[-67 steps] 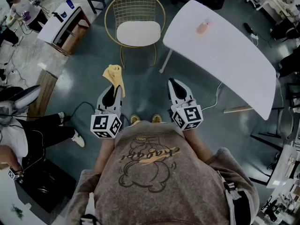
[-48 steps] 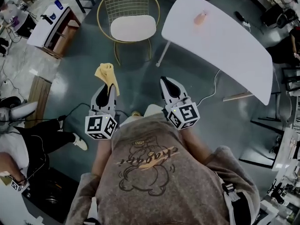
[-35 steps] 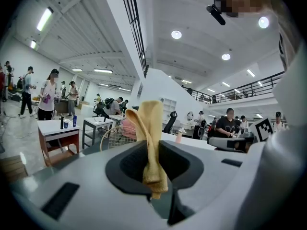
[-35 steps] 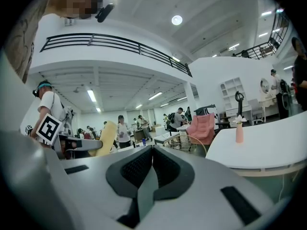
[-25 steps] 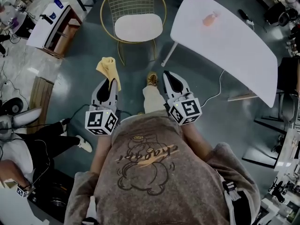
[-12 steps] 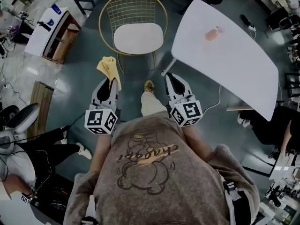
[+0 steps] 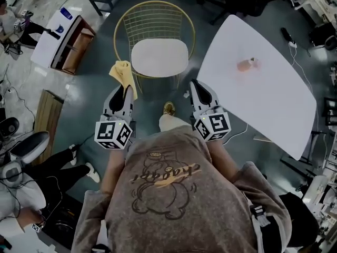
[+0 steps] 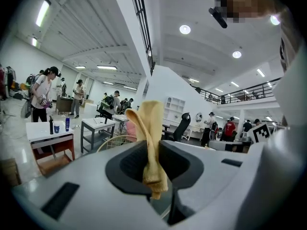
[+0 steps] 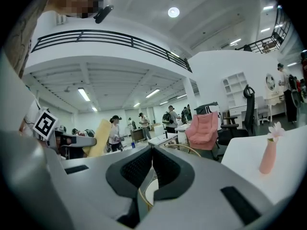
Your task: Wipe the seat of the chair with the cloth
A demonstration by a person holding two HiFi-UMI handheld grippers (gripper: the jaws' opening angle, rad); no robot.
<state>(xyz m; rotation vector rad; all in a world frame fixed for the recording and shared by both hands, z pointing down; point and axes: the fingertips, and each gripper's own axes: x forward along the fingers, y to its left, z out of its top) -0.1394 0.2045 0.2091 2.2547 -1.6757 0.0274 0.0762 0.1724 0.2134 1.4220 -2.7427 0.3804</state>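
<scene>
The long white tabletop (image 7: 263,101) is occupying the right of the head view, running at a slant away from the person. To its left, the round gold wire-frame chair (image 7: 154,17) is standing on the dark floor, its white cushioned seat (image 7: 159,58) lying bare and facing up. The person in the brown printed sweatshirt (image 7: 174,194) is standing just in front of the chair, with one shoe (image 7: 168,108) showing between the two tools.

The left gripper (image 7: 125,90) is pointing toward the chair's front left edge. In the left gripper view its jaws are clamping a yellow folded cloth (image 8: 151,138), which is rising upright out of the pads of the left gripper (image 8: 153,155) and curling over at the top. In the head view the cloth (image 7: 123,74) is hanging in the air just beside the seat's left front corner, not touching the cushion.

The right gripper (image 7: 195,84) is pointing toward the gap between the chair and the table. In the right gripper view the jaws of the right gripper (image 9: 151,158) are pressing together with nothing between them; the chair's gold rim (image 9: 184,149) is showing beyond.

A small pink vase (image 7: 246,65) is standing on the table, well apart from both grippers.
</scene>
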